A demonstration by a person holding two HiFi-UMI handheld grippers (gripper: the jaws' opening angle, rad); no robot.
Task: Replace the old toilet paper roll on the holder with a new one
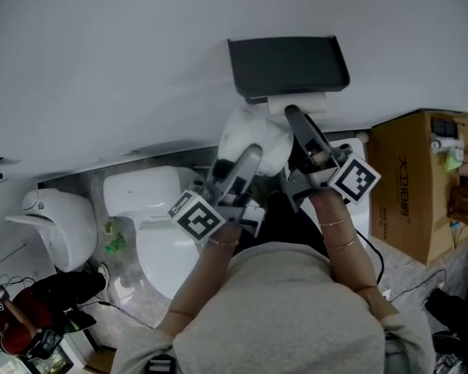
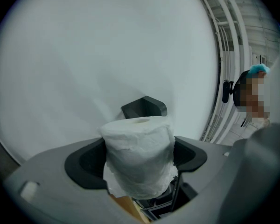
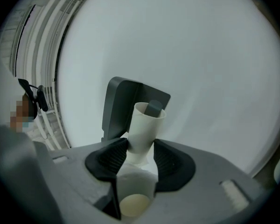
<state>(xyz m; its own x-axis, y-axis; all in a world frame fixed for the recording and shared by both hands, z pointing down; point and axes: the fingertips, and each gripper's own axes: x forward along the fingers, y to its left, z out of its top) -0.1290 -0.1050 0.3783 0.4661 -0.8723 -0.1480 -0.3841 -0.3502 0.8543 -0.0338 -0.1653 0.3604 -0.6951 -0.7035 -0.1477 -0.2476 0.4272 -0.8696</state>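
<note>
Right gripper view, checked first: shows the right gripper [image 3: 140, 155] narrowed onto the old cardboard tube [image 3: 147, 125], pads pressing both flanks, dark spindle tip showing in the tube's far end; judged a hold for drawing the tube off the holder [image 3: 121, 106]. Left gripper view: shows the left gripper [image 2: 140, 157] clamped wide on the new roll [image 2: 137, 143], held upright near the holder; judged a ready position for the swap. Head view: adds what neither gripper view gives, namely both grippers raised side by side beneath the holder, the roll to the left of the tube, a toilet [image 1: 148, 201] lower left, a cardboard box [image 1: 409, 185] at right. Does not show the pads on the tube; read from the right gripper view alone.
</note>
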